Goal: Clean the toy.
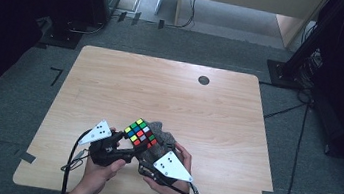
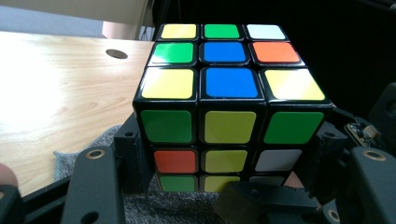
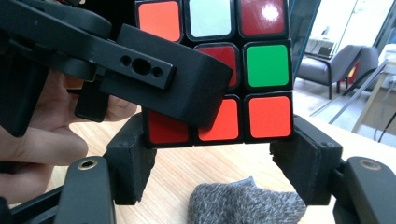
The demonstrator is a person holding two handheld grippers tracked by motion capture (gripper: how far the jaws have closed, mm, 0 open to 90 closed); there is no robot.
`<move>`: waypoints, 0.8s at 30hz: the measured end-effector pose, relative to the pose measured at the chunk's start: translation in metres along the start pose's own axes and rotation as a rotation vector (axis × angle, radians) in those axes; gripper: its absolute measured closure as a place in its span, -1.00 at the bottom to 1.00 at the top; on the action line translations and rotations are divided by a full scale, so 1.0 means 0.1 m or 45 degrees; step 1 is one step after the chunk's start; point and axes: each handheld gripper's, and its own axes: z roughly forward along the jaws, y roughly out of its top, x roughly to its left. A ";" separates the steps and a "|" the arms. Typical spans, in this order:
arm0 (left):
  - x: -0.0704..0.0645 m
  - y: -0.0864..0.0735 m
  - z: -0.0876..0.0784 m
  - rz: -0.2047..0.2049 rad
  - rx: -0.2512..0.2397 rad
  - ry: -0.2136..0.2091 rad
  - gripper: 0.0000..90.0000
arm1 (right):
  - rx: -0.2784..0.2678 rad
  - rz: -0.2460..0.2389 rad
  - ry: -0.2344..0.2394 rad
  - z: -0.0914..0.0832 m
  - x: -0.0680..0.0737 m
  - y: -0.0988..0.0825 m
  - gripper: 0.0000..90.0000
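Lying beneath the held cube [image 1: 140, 132], grey cloth [image 1: 164, 135].

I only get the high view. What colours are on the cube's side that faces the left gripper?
Observer: In the left gripper view, the Rubik's cube shows green, yellow, green across that side's top row.
Operator: Is the left gripper really squeezing it?
Observer: Yes, its fingers press the cube's lower rows from both sides.
Operator: What's on the opposite face?
Observer: In the right gripper view, that face reads orange, white, red along the top, and one left finger crosses in front of it.
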 end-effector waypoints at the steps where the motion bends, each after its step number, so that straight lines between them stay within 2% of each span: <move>1: 0.00 0.00 0.00 -0.007 0.000 -0.004 -0.24 | -0.001 -0.010 -0.006 0.00 0.00 0.00 -0.26; 7: 0.04 0.01 0.01 -0.036 0.019 -0.049 -0.25 | 0.008 -0.030 -0.002 -0.01 0.00 0.01 -0.24; 11: 0.05 0.03 0.00 -0.004 0.022 -0.050 -0.27 | 0.030 -0.034 -0.005 -0.02 0.00 0.02 -0.23; 15: 0.07 0.09 -0.07 0.019 -0.035 -0.044 -0.37 | 0.073 -0.040 0.021 -0.02 -0.02 0.02 -0.23; 17: 0.08 0.12 -0.14 0.058 -0.086 -0.026 -0.41 | 0.097 -0.022 0.028 -0.01 -0.05 0.01 -0.23; 21: 0.15 0.21 -0.28 0.082 -0.176 -0.024 -0.44 | 0.178 0.020 0.024 0.00 -0.14 -0.01 -0.23; 23: 0.19 0.22 -0.31 0.114 -0.176 -0.005 -0.46 | 0.208 0.048 0.015 0.00 -0.20 -0.02 -0.23; 24: 0.21 0.21 -0.32 0.151 -0.159 0.020 -0.47 | 0.226 0.079 0.015 0.00 -0.24 -0.01 -0.23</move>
